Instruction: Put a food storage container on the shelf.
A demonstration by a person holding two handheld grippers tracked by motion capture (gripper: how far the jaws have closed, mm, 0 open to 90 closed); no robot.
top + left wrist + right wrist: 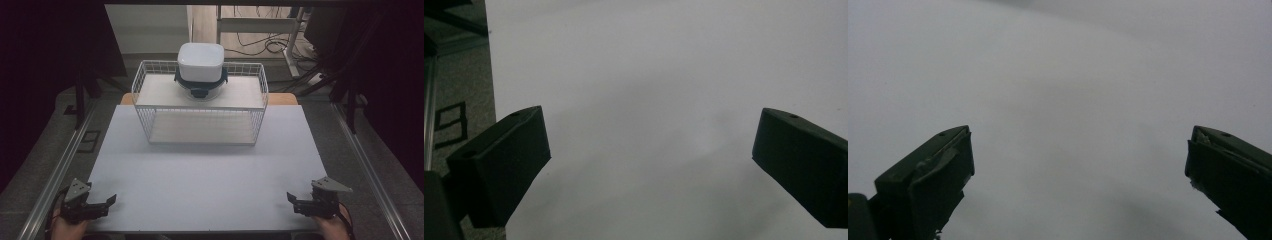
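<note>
A white wire rack [200,102] stands at the far middle of the pale table [210,175]. On its top shelf sits a container with a dark blue clip lid [201,86], and a white square bowl [200,61] rests upside down on that. My left gripper [111,200] lies at the near left corner, held by a hand, open with nothing between its jaws. In the left gripper view the left gripper [651,137] has wide-apart jaws over bare table. My right gripper [291,197] lies at the near right corner, also open and empty. The right gripper [1078,150] stands the same way in its own view.
The rack's lower shelf [202,131] carries nothing. Metal rails [55,172] run along both sides of the table. Dark frames and cables [260,42] lie on the floor beyond the table's far edge.
</note>
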